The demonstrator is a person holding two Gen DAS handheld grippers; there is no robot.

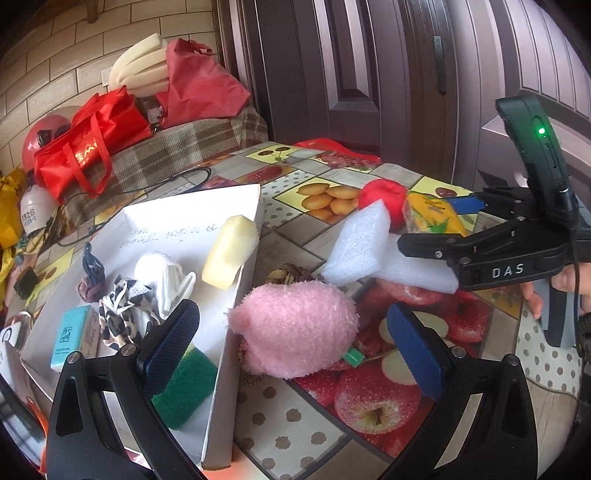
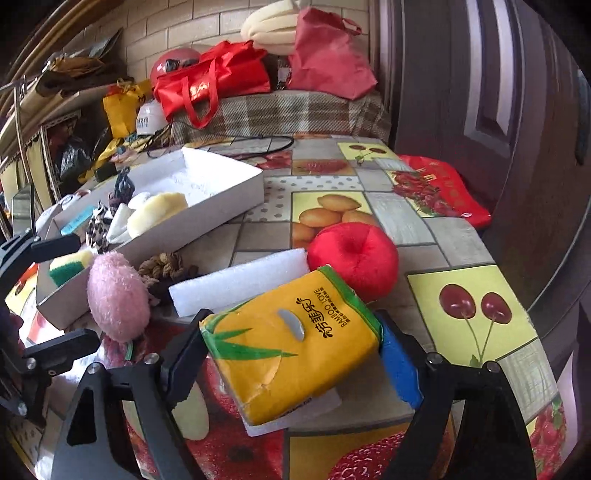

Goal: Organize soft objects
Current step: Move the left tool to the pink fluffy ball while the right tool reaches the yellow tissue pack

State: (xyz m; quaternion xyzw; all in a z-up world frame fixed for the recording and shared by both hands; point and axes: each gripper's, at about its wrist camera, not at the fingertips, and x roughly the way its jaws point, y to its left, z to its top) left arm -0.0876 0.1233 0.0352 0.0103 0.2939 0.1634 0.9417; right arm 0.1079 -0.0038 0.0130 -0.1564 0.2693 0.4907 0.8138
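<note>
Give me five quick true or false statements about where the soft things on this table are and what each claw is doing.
1. The right claw is closed on the yellow tissue pack. True.
2. The pink plush toy lies inside the white cardboard box. False: it sits on the table just outside the box wall.
3. The left claw holds the green scouring sponge. False: it is open and empty; the sponge lies in the box.
4. The red plush apple is on the tablecloth, outside the box. True.
5. A yellow foam sponge is in the box. True.

Cream brick wall (image 2: 207, 22) beside dark panelled door (image 1: 351, 66)
</note>
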